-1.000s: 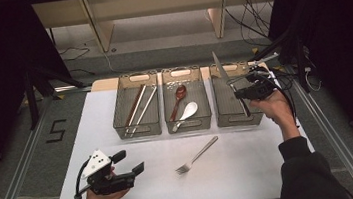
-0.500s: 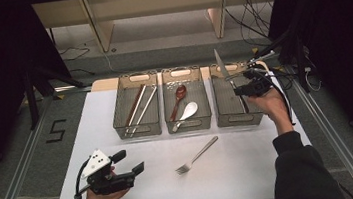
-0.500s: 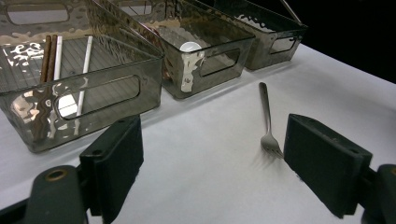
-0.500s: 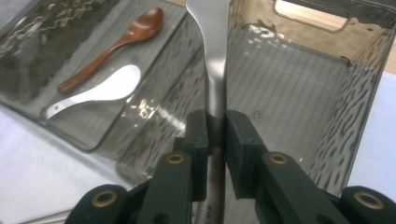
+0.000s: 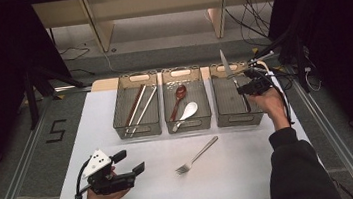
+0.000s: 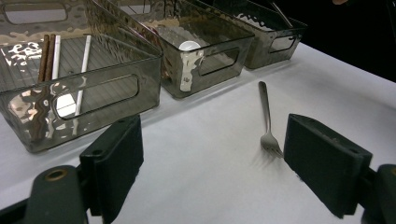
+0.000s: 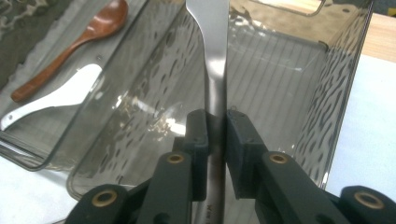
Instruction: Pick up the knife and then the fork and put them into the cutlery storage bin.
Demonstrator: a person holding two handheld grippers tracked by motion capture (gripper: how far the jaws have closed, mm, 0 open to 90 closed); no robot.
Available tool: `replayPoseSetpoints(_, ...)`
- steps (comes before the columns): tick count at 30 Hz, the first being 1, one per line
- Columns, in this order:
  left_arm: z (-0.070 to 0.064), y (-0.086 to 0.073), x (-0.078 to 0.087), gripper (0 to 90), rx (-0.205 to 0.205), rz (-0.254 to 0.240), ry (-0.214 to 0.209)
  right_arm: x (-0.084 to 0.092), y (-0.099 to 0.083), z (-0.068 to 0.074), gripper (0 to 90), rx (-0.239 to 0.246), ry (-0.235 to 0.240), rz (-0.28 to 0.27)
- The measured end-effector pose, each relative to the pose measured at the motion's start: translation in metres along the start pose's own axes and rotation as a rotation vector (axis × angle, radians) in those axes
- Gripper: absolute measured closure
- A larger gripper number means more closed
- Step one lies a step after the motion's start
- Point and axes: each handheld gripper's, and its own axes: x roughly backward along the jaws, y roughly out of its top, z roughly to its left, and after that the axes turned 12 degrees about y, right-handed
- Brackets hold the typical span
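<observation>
**Steel knife clamped over the right-hand bin**

Steel catches the light at the upper right of the high view, where the right gripper (image 5: pixel 243 86) holds a table knife (image 5: pixel 224 63) above the rightmost smoked-plastic bin (image 5: pixel 226 109). In the right gripper view the knife (image 7: pixel 215 70) runs straight up the middle of the frame, its flat metal pinched between the two black pads (image 7: pixel 198 135), which press on it from either side; the bin's ribbed floor (image 7: pixel 280 84) lies below.

At the lower left of the high view the left gripper (image 5: pixel 125 172) sits low over the white table cover (image 5: pixel 243 172) in the person's hand, jaws spread wide and holding nothing. The left gripper view shows bare table between its pads (image 6: pixel 116 158), with a fork (image 6: pixel 267 121) lying on the cover near the right-hand one.

The middle bin (image 5: pixel 188 121) holds a brown wooden spoon (image 5: pixel 178 99) and a white spoon (image 5: pixel 187 113); the left bin (image 5: pixel 137 126) holds chopsticks (image 5: pixel 137 106).
</observation>
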Motion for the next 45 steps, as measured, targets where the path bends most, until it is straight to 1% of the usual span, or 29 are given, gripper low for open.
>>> replayPoseSetpoints(17,-0.001,0.000,0.000,19.6,-0.001,-0.002,-0.002,-0.015,-0.006,-0.002,80.0,-0.020,-0.007,0.027)
replayPoseSetpoints(24,-0.001,0.000,0.000,19.6,-0.003,0.002,0.001,-0.021,-0.011,-0.003,80.0,-0.027,-0.011,0.053)
replayPoseSetpoints(26,-0.001,0.000,0.000,19.5,-0.002,0.000,0.001,-0.023,-0.011,-0.003,79.9,-0.022,-0.019,0.064)
replayPoseSetpoints(30,-0.001,0.000,0.000,19.6,-0.003,-0.001,0.001,-0.025,-0.011,-0.004,79.5,-0.034,-0.026,0.075)
replayPoseSetpoints(31,-0.001,0.000,0.000,19.6,-0.003,0.000,0.000,-0.026,-0.011,-0.004,78.8,-0.032,-0.036,0.083)
replayPoseSetpoints(32,-0.001,0.000,0.000,19.6,-0.003,0.001,0.001,-0.026,-0.011,-0.004,80.6,-0.030,-0.048,0.088)
replayPoseSetpoints(33,-0.001,0.000,0.000,19.6,-0.001,0.001,0.001,-0.025,-0.011,-0.003,80.5,-0.023,-0.043,0.074)
replayPoseSetpoints(34,-0.001,0.000,0.000,19.6,0.000,0.000,0.001,-0.022,-0.010,-0.002,78.9,-0.028,-0.026,0.060)
replayPoseSetpoints(35,-0.001,0.000,0.000,19.5,0.001,0.000,0.001,-0.019,-0.009,-0.001,76.7,-0.018,-0.020,0.047)
replayPoseSetpoints(38,-0.001,0.000,0.000,19.6,-0.003,0.000,-0.001,-0.012,-0.006,0.004,72.6,0.005,-0.012,0.029)
replayPoseSetpoints(40,-0.001,0.000,0.000,19.6,-0.003,0.000,0.000,-0.009,-0.006,0.006,65.1,0.012,-0.001,0.025)
replayPoseSetpoints(42,-0.001,0.000,0.000,19.6,-0.003,0.000,0.000,-0.008,-0.008,0.009,59.6,0.023,0.011,0.022)
replayPoseSetpoints(43,-0.001,0.000,0.000,19.6,-0.003,0.001,0.000,-0.008,-0.009,0.012,56.4,0.032,0.024,0.019)
replayPoseSetpoints(45,-0.001,0.000,0.000,19.5,-0.002,0.001,0.000,-0.005,-0.010,0.019,52.6,0.060,0.035,0.011)
